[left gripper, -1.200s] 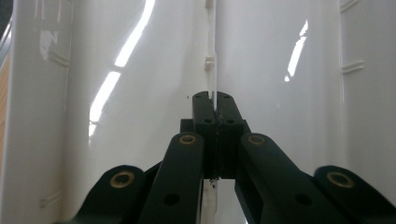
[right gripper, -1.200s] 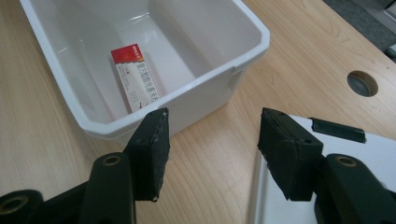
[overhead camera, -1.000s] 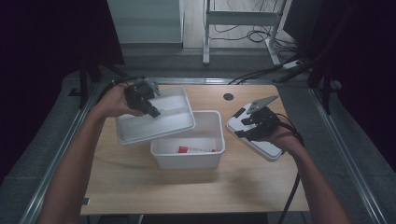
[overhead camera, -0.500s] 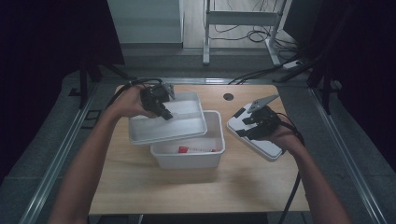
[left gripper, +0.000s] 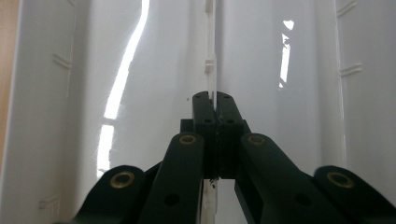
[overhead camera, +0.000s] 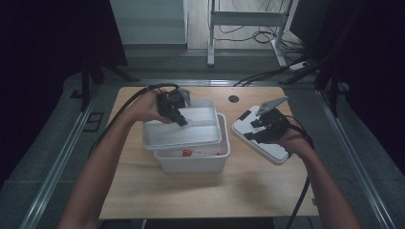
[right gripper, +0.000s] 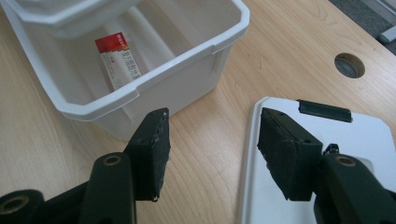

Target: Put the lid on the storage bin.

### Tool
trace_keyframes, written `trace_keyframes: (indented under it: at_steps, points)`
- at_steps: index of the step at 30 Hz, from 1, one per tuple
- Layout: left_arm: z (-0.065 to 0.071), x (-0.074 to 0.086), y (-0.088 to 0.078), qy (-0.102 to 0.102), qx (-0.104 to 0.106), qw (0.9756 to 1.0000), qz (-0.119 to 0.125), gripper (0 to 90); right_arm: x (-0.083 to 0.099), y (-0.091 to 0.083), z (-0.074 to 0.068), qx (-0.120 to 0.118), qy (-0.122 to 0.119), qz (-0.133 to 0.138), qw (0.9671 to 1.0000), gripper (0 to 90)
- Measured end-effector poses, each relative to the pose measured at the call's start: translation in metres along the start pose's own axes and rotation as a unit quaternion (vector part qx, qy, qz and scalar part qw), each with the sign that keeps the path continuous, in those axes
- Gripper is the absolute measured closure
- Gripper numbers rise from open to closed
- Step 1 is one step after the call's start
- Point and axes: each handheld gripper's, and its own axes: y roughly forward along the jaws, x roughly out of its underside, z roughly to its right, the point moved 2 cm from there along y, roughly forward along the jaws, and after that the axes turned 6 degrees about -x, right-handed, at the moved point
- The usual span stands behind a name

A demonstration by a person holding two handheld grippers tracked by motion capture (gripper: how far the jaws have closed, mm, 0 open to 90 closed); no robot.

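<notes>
A white divided tray (overhead camera: 200, 133) hangs tilted over the white bin (overhead camera: 191, 163), covering most of its opening. My left gripper (overhead camera: 179, 117) is shut on the tray's thin middle rib (left gripper: 211, 56), with the left gripper (left gripper: 214, 100) jaws pressed together on it. A red-and-white packet (right gripper: 119, 58) lies on the bin's floor; the packet (overhead camera: 186, 153) peeks out under the tray. My right gripper (right gripper: 212, 140) is open just above the table, one jaw over the wood, the other over the white lid (right gripper: 364, 135). The right gripper (overhead camera: 260, 131) hovers at the left edge of the lid (overhead camera: 270, 148).
The bin's near corner (right gripper: 219, 39) is close in front of the right jaws. A round cable hole (overhead camera: 233, 99) sits in the wooden table behind the lid. Black cables trail from both grippers. Bare wood (overhead camera: 215, 195) lies in front of the bin.
My left hand has carried the tray to the right and slightly down, from beside the bin to over it. The right gripper has stayed still.
</notes>
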Motion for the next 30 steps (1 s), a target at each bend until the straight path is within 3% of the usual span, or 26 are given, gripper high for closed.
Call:
trace_keyframes:
  at_steps: [6, 28, 30]
  points:
    - [0.001, -0.007, 0.011, 0.012, 0.005, 0.9999, 0.001, 89.6, 0.002, -0.002, 0.001, 0.002, 0.002, -0.001, 1.0000, 43.4]
    - [0.007, -0.017, 0.033, 0.022, 0.021, 0.9995, 0.006, 89.6, 0.009, 0.001, 0.005, 0.001, 0.010, -0.005, 0.9999, 43.4]
    - [0.008, -0.017, 0.037, 0.016, 0.021, 0.9996, 0.008, 89.6, 0.010, 0.001, 0.005, 0.001, 0.010, -0.007, 0.9999, 43.4]
